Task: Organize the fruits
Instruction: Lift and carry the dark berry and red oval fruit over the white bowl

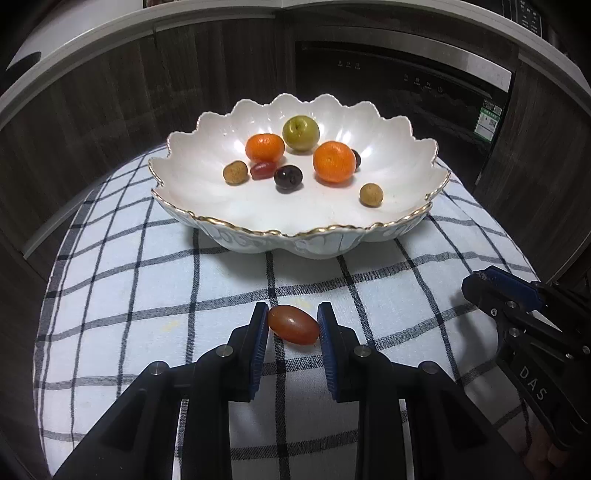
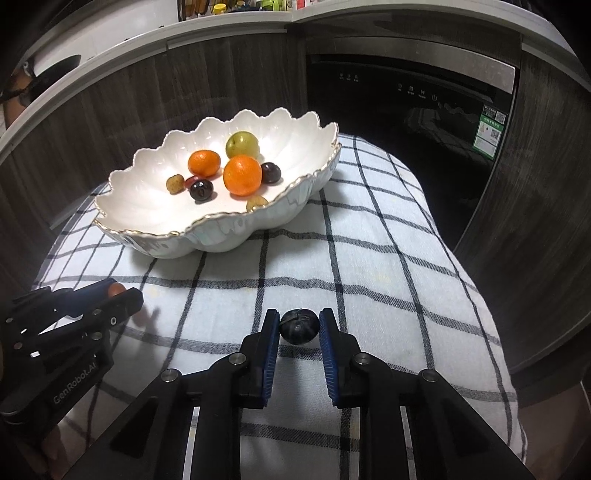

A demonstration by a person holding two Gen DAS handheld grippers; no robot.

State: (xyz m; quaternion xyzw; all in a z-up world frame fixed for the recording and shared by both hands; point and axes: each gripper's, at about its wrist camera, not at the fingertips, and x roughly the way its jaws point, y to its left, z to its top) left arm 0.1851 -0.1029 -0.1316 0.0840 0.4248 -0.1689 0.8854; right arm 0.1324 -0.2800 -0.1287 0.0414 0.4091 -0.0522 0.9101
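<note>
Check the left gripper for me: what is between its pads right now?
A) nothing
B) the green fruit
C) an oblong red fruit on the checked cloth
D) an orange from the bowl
C: the left gripper is shut on the oblong red fruit, low over the checked cloth in front of the bowl.

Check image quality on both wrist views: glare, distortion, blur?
Left wrist: strong fisheye bending of the counter edge, dark vignette corners, soft sheen inside the white bowl, held red fruit sharp. Right wrist: same barrel distortion, reflections on the black appliance door, dark fruit slightly soft.
</note>
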